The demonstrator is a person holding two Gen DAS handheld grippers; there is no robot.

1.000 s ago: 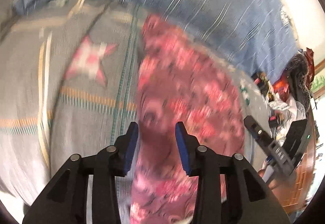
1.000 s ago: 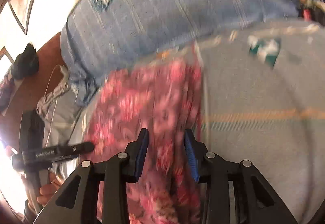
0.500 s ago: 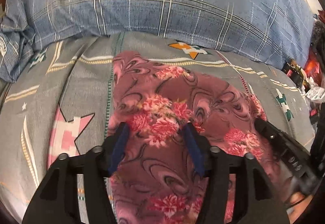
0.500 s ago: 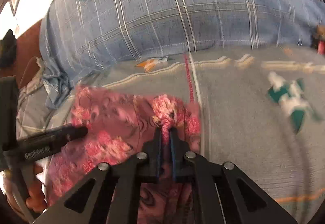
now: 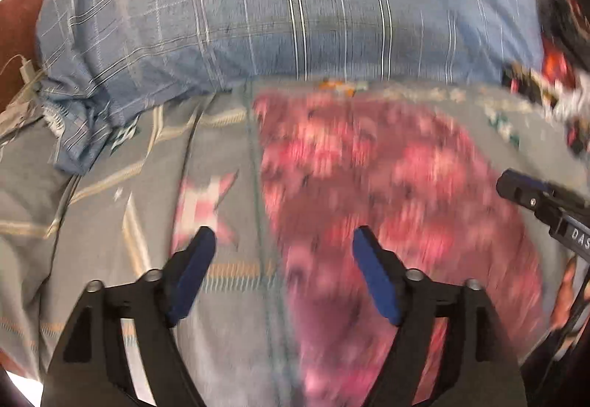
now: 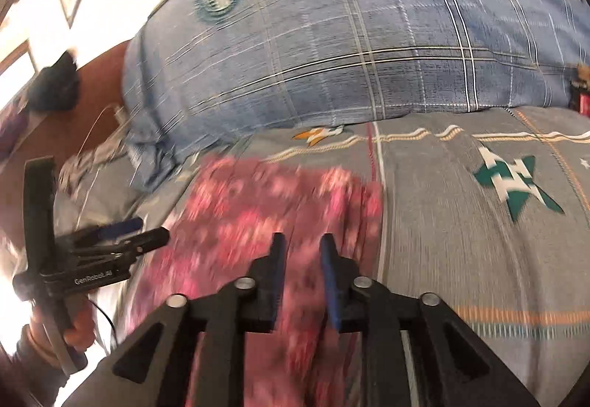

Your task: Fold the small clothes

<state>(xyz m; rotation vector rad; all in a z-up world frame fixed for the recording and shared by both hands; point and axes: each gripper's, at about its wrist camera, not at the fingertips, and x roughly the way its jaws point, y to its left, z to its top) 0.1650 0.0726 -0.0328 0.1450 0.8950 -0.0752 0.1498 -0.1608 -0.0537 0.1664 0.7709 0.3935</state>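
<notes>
A small pink floral garment [image 5: 387, 185] lies spread on the grey bedspread [image 5: 110, 222], blurred by motion. My left gripper [image 5: 284, 237] hovers over its left edge. Its jaws are opening wide and the blue pads [image 5: 191, 270] touch nothing. My right gripper [image 6: 302, 241] hangs above the garment [image 6: 265, 215] near its right edge. Its jaws are opening too, a narrow gap with no cloth pinched. Each gripper shows in the other's view: the right gripper [image 5: 523, 191] at the far right, the left gripper [image 6: 143, 230] at the left, in a person's hand [image 6: 73, 329].
A large blue plaid pillow [image 5: 276, 19] fills the space behind the garment. The bedspread [image 6: 479, 241] carries star patterns. A white cable [image 6: 96, 126] and brown wood [image 6: 84, 82] lie left of the pillow. Cluttered dark and red items [image 5: 553, 75] sit at the bed's right end.
The right gripper, shut on a pinch of the garment half a second ago, has let go. The left jaws have spread much wider and shifted toward the garment's left edge.
</notes>
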